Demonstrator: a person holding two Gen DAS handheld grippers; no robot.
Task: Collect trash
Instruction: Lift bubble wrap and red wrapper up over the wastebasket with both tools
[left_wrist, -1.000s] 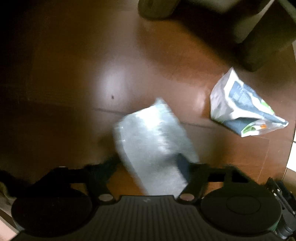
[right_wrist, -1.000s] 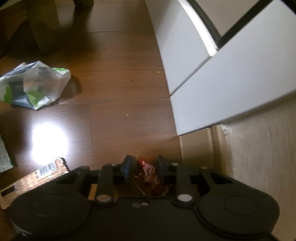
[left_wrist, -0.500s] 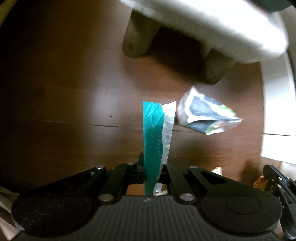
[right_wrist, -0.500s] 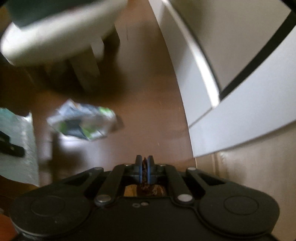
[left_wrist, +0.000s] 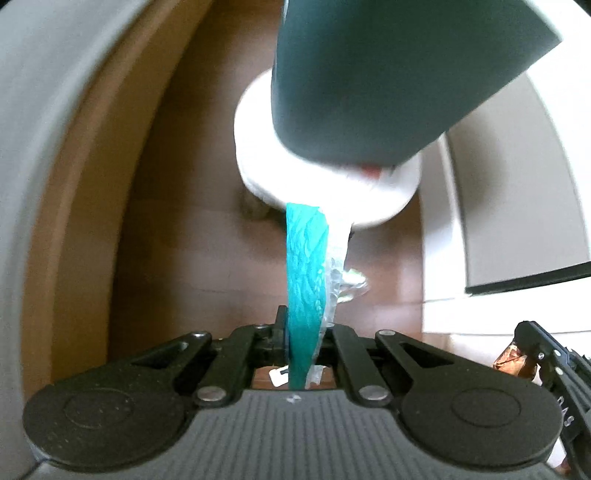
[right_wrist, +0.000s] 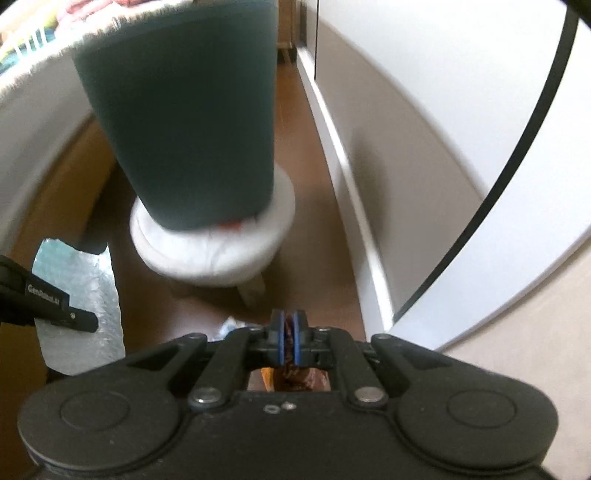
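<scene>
Left wrist view: left gripper (left_wrist: 301, 328), just closed, clamps the teal wrapper (left_wrist: 304, 280); right gripper (right_wrist: 290, 341) pinches a brown wrapper (right_wrist: 295, 378); both now hang lifted off the floor (right_wrist: 306, 236) before the dark bin (right_wrist: 192, 118); 1 crumpled bag (left_wrist: 351, 282) remains below.

In the left wrist view, the bin (left_wrist: 388, 74) fills the upper centre and upper right of the frame and stands on the stool (left_wrist: 388, 199), which lies just below it. The foil pouch (left_wrist: 306, 280) rises edge-on from between the jaws of the left gripper (left_wrist: 301, 332) at lower centre, its top overlapping the stool's lower edge. A crumpled packet (left_wrist: 352, 284) lies on the floor (left_wrist: 207, 229) just right of the pouch. The right gripper (left_wrist: 532, 354) enters at the lower right edge, with the wrapper (left_wrist: 511, 362) in its jaws. A wall panel (left_wrist: 517, 206) occupies the right side.

In the right wrist view, bin and stool sit upper left of centre; the pouch is at the left edge.
</scene>
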